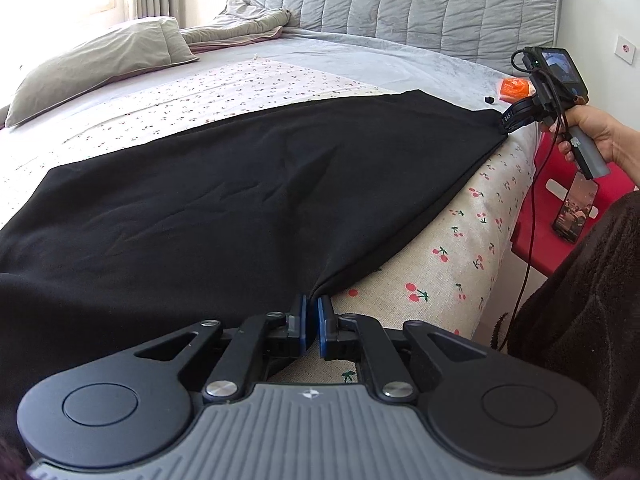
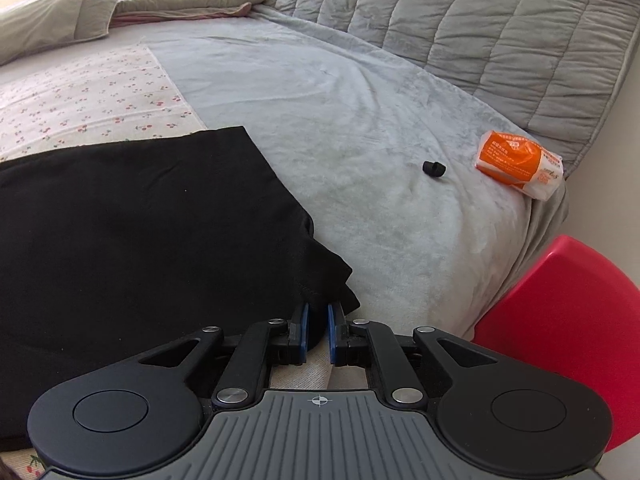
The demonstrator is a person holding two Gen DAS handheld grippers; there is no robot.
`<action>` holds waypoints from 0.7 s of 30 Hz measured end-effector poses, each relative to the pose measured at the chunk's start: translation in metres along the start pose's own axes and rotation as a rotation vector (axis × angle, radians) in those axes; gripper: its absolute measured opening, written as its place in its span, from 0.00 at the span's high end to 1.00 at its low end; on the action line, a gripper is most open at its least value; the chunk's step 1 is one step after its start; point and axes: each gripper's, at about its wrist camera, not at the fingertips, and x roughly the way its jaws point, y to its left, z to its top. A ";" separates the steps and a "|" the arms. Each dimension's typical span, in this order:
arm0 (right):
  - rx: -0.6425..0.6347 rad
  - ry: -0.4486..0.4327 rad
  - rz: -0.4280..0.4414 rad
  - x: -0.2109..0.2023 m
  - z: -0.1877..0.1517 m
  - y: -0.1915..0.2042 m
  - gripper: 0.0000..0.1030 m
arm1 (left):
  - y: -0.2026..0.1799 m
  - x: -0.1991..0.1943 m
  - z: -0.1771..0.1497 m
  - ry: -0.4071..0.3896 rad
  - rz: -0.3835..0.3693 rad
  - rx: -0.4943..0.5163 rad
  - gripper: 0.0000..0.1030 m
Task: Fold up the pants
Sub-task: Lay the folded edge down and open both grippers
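Both jaws pinching near edge of black pants (image 1: 240, 184) on bed (image 2: 360, 140): left gripper (image 1: 312, 312), right gripper (image 2: 318, 316).

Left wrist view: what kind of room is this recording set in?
Most likely a bedroom. A bed fills the view, with a quilted grey headboard behind it, a grey pillow near the curtained window, and black pants spread on a cherry-print sheet.

left gripper (image 1: 312, 320) nearly closed, right gripper (image 2: 318, 326) jaws slightly apart, both angled downward
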 end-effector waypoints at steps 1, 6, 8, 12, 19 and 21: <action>-0.018 -0.016 -0.010 -0.004 0.002 0.004 0.80 | 0.001 -0.004 -0.001 -0.017 0.010 -0.019 0.83; -0.036 -0.143 0.056 -0.035 0.014 0.018 0.37 | 0.018 -0.029 -0.001 -0.100 0.125 -0.125 0.34; -0.058 -0.183 0.111 -0.048 0.020 0.030 0.36 | 0.032 -0.039 -0.002 -0.111 0.183 -0.202 0.28; -0.100 -0.199 0.325 -0.065 0.026 0.063 0.34 | 0.064 -0.058 -0.011 -0.129 0.350 -0.374 0.13; -0.243 -0.199 0.616 -0.102 0.024 0.143 0.31 | 0.121 -0.096 -0.046 -0.152 0.563 -0.630 0.04; -0.291 -0.207 0.669 -0.113 0.019 0.165 0.28 | 0.130 -0.106 -0.055 -0.152 0.607 -0.663 0.01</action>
